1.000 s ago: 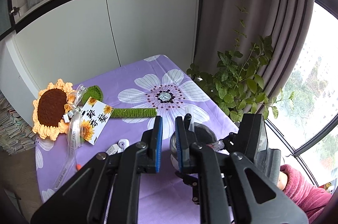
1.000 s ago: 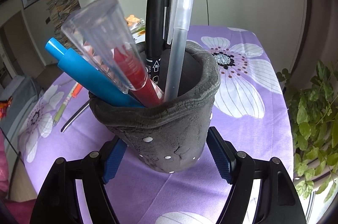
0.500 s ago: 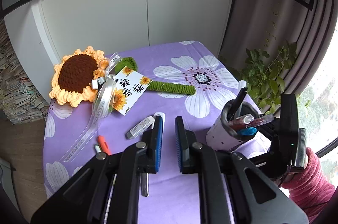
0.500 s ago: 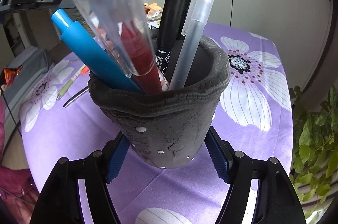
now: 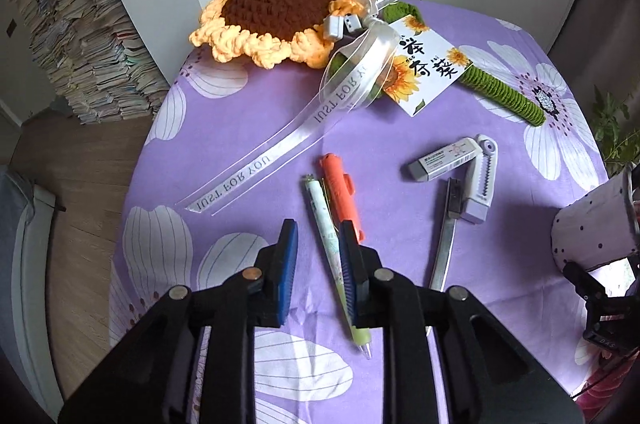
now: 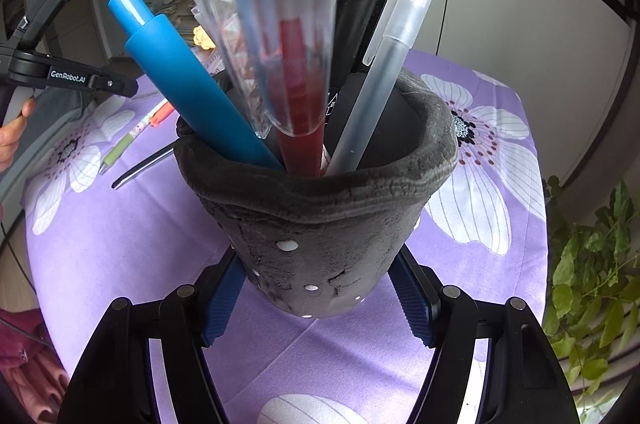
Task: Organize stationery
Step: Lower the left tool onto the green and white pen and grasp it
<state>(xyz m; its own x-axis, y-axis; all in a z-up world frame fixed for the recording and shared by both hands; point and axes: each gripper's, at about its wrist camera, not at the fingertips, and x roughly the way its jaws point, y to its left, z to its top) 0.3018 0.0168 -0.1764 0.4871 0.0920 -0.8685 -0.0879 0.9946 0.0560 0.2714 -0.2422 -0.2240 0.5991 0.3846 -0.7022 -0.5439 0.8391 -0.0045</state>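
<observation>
My right gripper [image 6: 316, 288] is shut on a grey spotted pen cup [image 6: 320, 224] that holds a blue pen [image 6: 192, 84], a red pen in a clear cap [image 6: 296, 96], a black marker [image 6: 356, 16] and a frosted pen [image 6: 380, 76]. The cup also shows at the right edge of the left wrist view [image 5: 592, 228]. My left gripper [image 5: 318, 236] is open and empty, above a green-and-white pen [image 5: 332, 248] lying beside an orange pen [image 5: 340, 192]. A grey eraser [image 5: 444, 158], a lilac correction tape [image 5: 480, 180] and a metal blade tool [image 5: 446, 232] lie to the right.
A crocheted sunflower [image 5: 276, 12] with a ribbon [image 5: 320, 120] and a card [image 5: 420, 68] lies at the back of the purple flowered tablecloth [image 5: 240, 128]. White cabinets stand behind. A potted plant [image 6: 592, 264] is at the right. Stacked papers [image 5: 80, 36] are at the left.
My left gripper has swung left and down over the loose pens and its jaws have opened wider. The right gripper keeps its hold on the cup and has shifted slightly.
</observation>
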